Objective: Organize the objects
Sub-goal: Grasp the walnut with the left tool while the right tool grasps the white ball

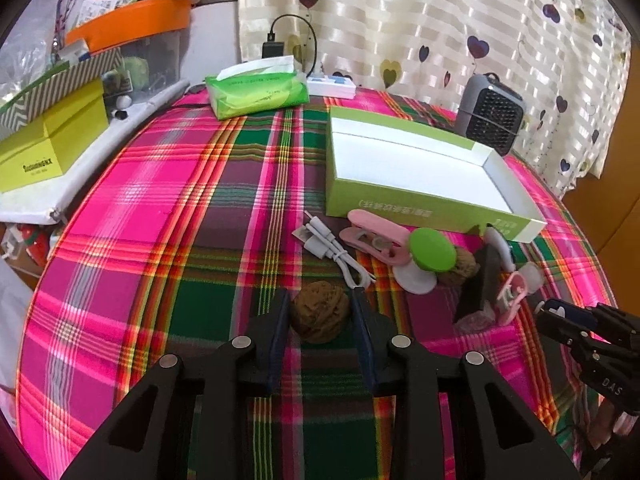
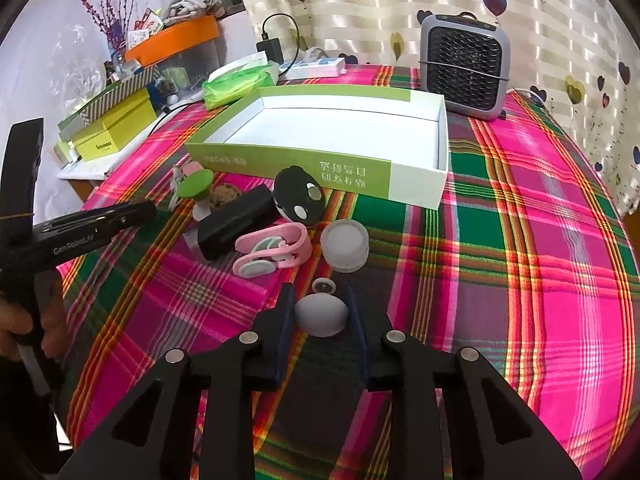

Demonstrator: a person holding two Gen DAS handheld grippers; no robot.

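A walnut (image 1: 319,312) is lying between the spread fingers of the left gripper (image 1: 319,308) on the plaid cloth (image 1: 160,208), the pads flanking it closely without visibly pressing, while the right gripper (image 2: 320,308) is pinching a pale grey dome-shaped piece (image 2: 320,314) between its fingers. The sorting is looking barely begun: the green-and-white box (image 1: 416,200) beyond both tools is standing empty, and everything else is waiting on the cloth just in front of it. Going left to right in the left wrist view, a white cable (image 1: 332,244), a pink clip (image 1: 376,240), a green-capped piece (image 1: 432,250) and a second walnut (image 1: 464,268) are crowding the box's near wall. Only the left wrist view is showing the cable plainly and the first walnut at all. Only the right wrist view is showing the grey dome, a small roller (image 2: 323,286) just beyond it, a round white lid (image 2: 344,246), a second pink clip (image 2: 276,250), a black block (image 2: 236,224) and a black oval case (image 2: 298,196), along with a hand (image 2: 24,320) holding the left tool's handle.
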